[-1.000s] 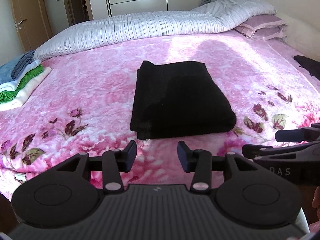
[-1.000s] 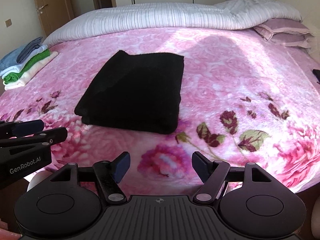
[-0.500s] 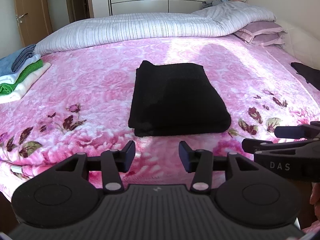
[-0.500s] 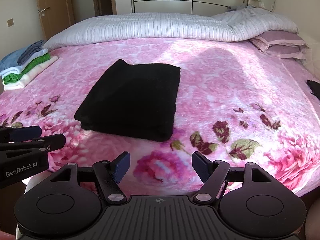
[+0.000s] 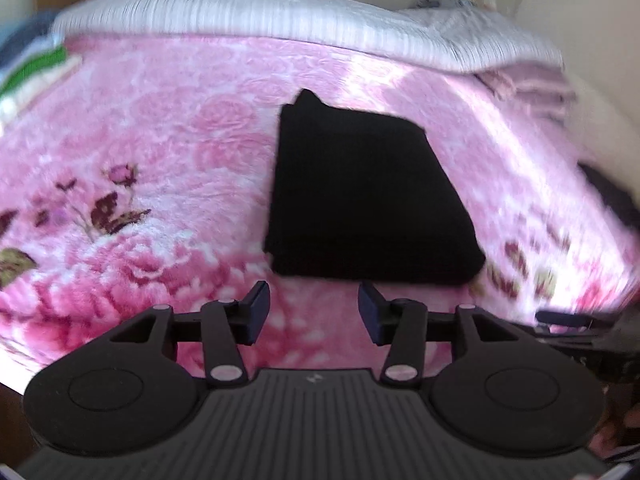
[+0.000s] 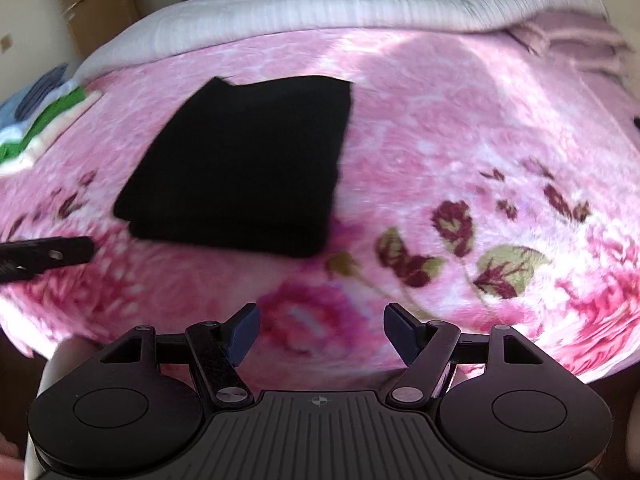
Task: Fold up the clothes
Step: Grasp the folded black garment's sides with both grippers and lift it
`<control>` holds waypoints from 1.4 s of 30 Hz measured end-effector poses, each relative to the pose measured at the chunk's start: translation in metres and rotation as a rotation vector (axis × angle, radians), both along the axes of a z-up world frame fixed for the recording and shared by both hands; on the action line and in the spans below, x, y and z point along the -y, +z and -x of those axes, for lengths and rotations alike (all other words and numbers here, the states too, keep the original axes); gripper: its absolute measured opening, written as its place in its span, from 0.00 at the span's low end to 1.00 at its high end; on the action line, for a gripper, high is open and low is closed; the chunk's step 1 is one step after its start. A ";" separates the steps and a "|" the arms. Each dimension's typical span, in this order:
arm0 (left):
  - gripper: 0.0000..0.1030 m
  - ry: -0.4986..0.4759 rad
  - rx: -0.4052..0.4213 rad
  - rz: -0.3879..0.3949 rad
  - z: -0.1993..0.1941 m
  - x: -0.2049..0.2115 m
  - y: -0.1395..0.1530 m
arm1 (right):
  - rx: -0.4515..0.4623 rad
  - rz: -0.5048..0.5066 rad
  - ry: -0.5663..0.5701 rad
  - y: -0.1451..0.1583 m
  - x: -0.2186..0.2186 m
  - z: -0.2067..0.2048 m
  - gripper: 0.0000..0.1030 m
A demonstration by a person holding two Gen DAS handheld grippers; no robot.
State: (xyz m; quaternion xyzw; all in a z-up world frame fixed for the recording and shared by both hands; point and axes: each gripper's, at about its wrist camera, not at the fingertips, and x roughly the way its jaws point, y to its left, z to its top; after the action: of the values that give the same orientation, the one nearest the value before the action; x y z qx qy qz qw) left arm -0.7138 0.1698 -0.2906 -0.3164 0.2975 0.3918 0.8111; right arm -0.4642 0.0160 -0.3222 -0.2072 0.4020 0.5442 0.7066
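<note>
both hand-held grippers (image 5: 313,307) (image 6: 321,333) gape empty just short of the folded black garment's (image 5: 366,196) near edge, seemingly untouched.

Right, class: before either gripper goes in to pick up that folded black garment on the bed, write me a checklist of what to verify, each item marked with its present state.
1. Left gripper open and holding nothing: ok.
2. Right gripper open and holding nothing: ok.
3. Black garment folded into a compact rectangle, flat on the pink blanket: ok.
4. Near edge of the garment unobstructed, just ahead of the left gripper: ok.
5. Stack of folded clothes at the bed's left edge is tidy enough to take another: cannot tell, blurred.
6. Sharp, steady view: not ok, both frames show motion blur.
</note>
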 end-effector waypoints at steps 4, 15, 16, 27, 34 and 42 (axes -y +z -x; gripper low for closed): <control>0.51 0.041 0.153 0.102 0.018 -0.050 -0.003 | -0.121 -0.055 -0.066 0.004 -0.008 -0.038 0.70; 0.54 0.046 0.340 0.314 -0.001 -0.144 -0.060 | -0.531 -0.182 -0.170 -0.017 -0.062 -0.107 0.70; 0.54 0.053 0.348 0.335 -0.004 -0.150 -0.065 | -0.548 -0.182 -0.170 -0.020 -0.069 -0.109 0.70; 0.54 0.038 0.443 0.484 -0.029 -0.181 -0.100 | -0.746 -0.191 -0.188 -0.054 -0.117 -0.129 0.71; 0.50 -0.021 0.457 0.497 -0.052 -0.186 -0.112 | -0.812 -0.194 -0.146 -0.067 -0.138 -0.132 0.69; 0.39 -0.079 0.467 0.488 -0.058 -0.190 -0.118 | -0.751 -0.196 -0.081 -0.074 -0.151 -0.126 0.53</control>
State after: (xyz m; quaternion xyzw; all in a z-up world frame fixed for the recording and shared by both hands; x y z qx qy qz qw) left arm -0.6559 0.3595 -0.4090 -0.5707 0.2007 0.1941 0.7722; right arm -0.3379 0.1672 -0.3962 0.0912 0.5866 0.5898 0.5474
